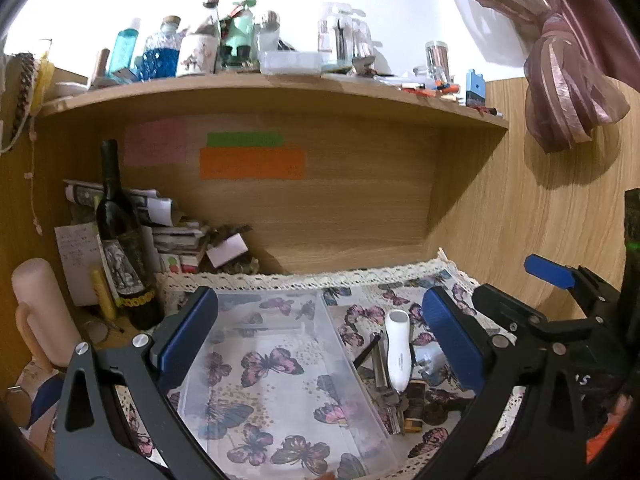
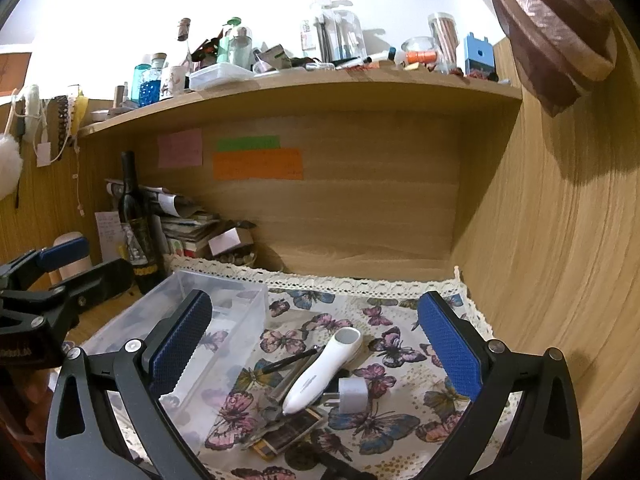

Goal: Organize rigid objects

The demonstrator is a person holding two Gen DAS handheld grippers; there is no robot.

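Right wrist view: right gripper (image 2: 316, 344) fingers wide apart, empty. Left gripper (image 1: 320, 336) likewise. White handheld device (image 2: 320, 372): light, rigid, slick; grasp mid-body.

Two black skeletal grippers, left gripper (image 1: 320, 336) and right gripper (image 2: 314, 346), blue textured pads, silver pivot screws.

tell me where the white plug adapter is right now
The white plug adapter lies on the butterfly cloth, right of the clear plastic bin, tucked against the lower right side of the white handheld device.
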